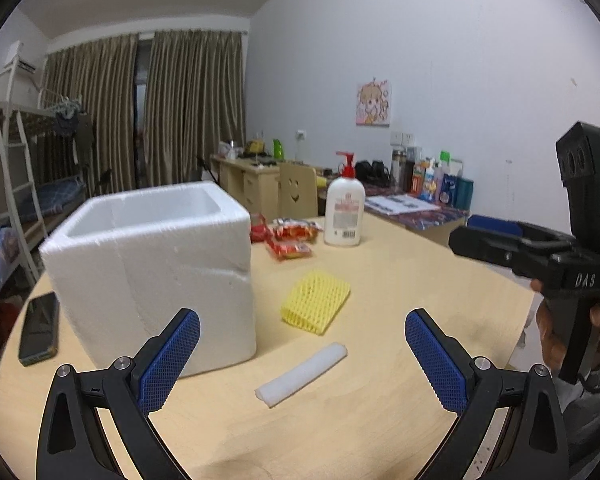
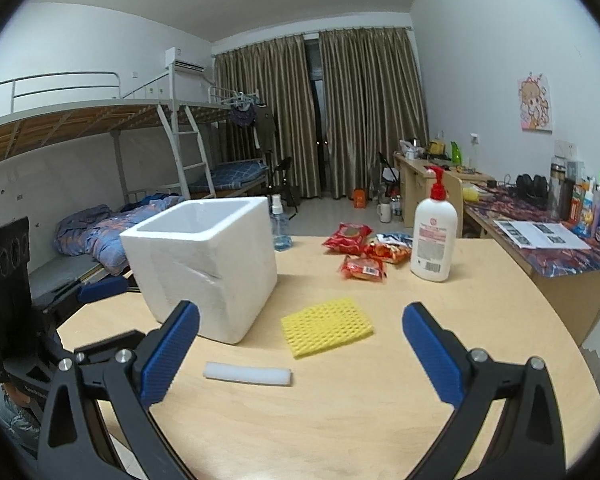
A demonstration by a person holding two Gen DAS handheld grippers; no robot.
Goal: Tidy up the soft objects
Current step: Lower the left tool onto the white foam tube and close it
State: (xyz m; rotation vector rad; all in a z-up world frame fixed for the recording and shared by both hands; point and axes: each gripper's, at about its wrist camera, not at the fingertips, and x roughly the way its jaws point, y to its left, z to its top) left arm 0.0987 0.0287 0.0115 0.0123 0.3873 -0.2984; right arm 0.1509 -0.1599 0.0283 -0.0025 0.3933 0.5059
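We hold both grippers wide open and empty above the table (image 1: 400, 264).

The left gripper (image 1: 302, 354) and right gripper (image 2: 300, 350) frame the white foam strip (image 2: 247, 373) at lower centre; the yellow foam net (image 2: 326, 326) lies just above, right of the foam box (image 2: 204, 260).

Yellow foam net sleeve (image 2: 326, 326): flattened, open-mesh, roughly rectangular; lies flat on the desk (image 2: 340, 420), just beside the front right corner of the box.

White foam strip (image 2: 247, 373): narrow, elongated, soft-edged; lies flat on the desk, nearer the cameras than the yellow sleeve, apart from it.

White polystyrene box (image 2: 212, 268): upright, open-topped, thick-walled, interior empty as far as visible; one side creased.
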